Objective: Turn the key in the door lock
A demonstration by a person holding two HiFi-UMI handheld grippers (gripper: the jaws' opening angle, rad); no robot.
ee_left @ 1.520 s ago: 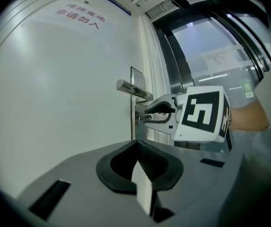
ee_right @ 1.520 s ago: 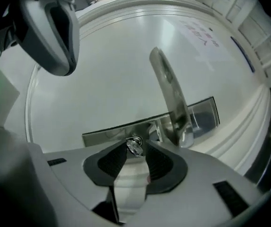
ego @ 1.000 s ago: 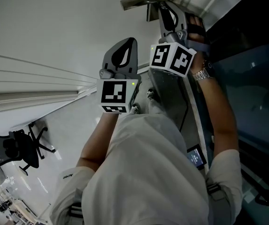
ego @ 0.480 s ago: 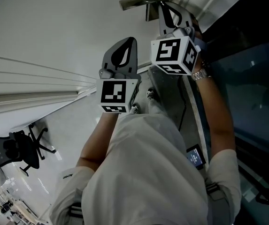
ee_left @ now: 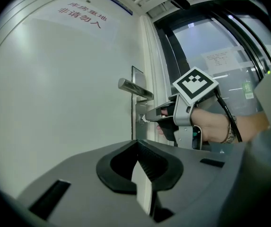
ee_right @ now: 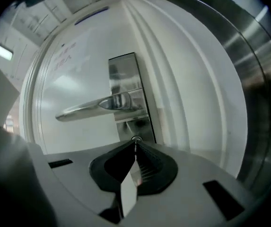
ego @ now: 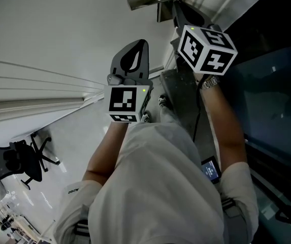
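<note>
- While the right gripper (ee_left: 148, 117) reaches level to the white door (ee_left: 55, 108), its jaws have just been closing. They now stand pinched together on the key (ee_left: 143, 119), which shows only as a small bright stub at their tips.
- That key sits in the lock (ee_right: 135, 139), low on the steel plate (ee_right: 125, 77), just beneath the lever handle (ee_right: 95, 107) and near the door's edge.
- Its marker cube (ego: 206, 47) is tilted, one corner upward, and a hand (ee_left: 211, 124) grips behind it.
- Beside it, apart from the door, the left gripper (ego: 136, 47) hangs level, jaws together with nothing between them.
</note>
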